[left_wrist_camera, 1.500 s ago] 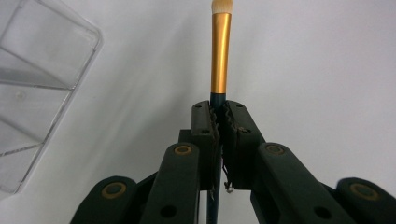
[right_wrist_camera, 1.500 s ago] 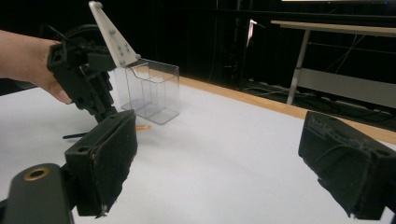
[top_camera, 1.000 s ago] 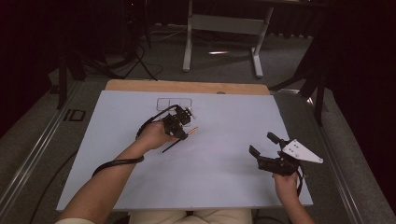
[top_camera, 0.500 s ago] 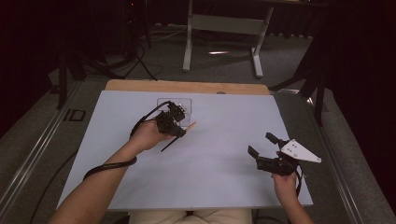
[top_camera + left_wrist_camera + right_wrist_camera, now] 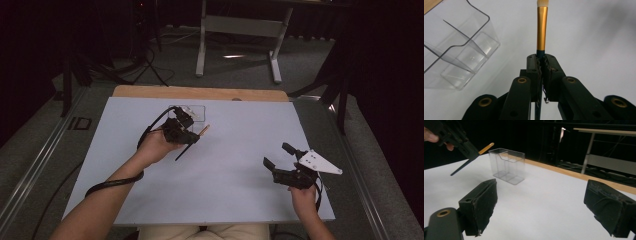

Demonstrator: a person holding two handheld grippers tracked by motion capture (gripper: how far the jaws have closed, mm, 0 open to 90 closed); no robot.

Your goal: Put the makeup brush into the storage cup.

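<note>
In the high view the left tool sits left of centre in the frame, above the white desk, its jaws clamped on a makeup brush. The brush's dark handle slants down toward the lower left and its gold ferrule points to the upper right. In the left gripper view the brush runs straight up between the pinched jaws, with the pale bristle tip at the top edge of the frame. A clear plastic organizer with inner dividers stands on the desk just above the left tool, near the wooden far edge; it fills the upper left of the left gripper view. The right tool rests at lower right, well apart, jaws spread wide with nothing between them.
</note>
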